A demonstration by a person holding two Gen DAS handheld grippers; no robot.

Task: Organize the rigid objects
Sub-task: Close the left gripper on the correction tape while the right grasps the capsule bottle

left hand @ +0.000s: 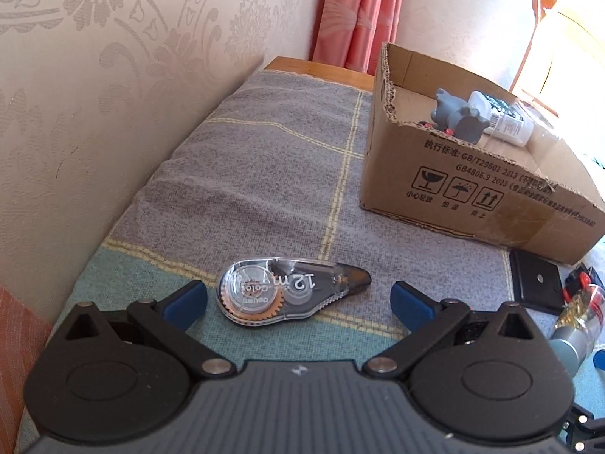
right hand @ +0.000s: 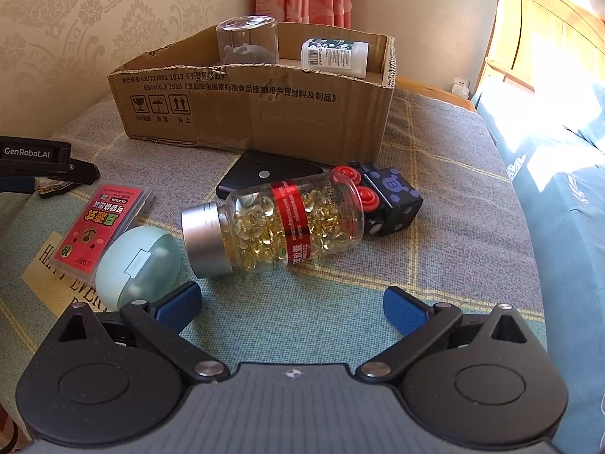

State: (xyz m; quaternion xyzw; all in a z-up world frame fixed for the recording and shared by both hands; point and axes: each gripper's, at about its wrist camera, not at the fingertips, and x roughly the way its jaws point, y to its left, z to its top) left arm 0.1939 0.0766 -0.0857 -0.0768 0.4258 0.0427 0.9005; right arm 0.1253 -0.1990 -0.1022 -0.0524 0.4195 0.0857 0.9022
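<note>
The left gripper (left hand: pixel 297 299) hovers low with its blue fingers (left hand: pixel 183 299) spread wide and empty, straddling a clear correction tape dispenser (left hand: pixel 287 291) that lies flat on the checked blanket (left hand: pixel 264 174) near the bench's wall-side edge. The dispenser looks light, stiff and slick — a smooth plastic shell, best pinched across its broad round end rather than the tapered tip, where it would likely squirt out. The right gripper (right hand: pixel 293 302) is likewise spread wide, holding nothing, facing a capsule bottle (right hand: pixel 272 223) lying on its side toward the middle of the bench. That bottle should be heavier and prone to rolling; I would take it across the body near the silver cap (right hand: pixel 202 240). It rests touching a black dice-like cube toy (right hand: pixel 389 200) with red buttons and overlaps a flat black device (right hand: pixel 261 174) behind it. Beside the cap sit a mint-green round case (right hand: pixel 140 265) and a red card pack (right hand: pixel 102 223). The cardboard box (right hand: pixel 245 113), at the far edge, already holds a white bottle (right hand: pixel 334 56), a grey figurine (left hand: pixel 457 117) and an upturned clear cup (right hand: pixel 247 39) — its torn front wall is low, so entry looks easy.
</note>
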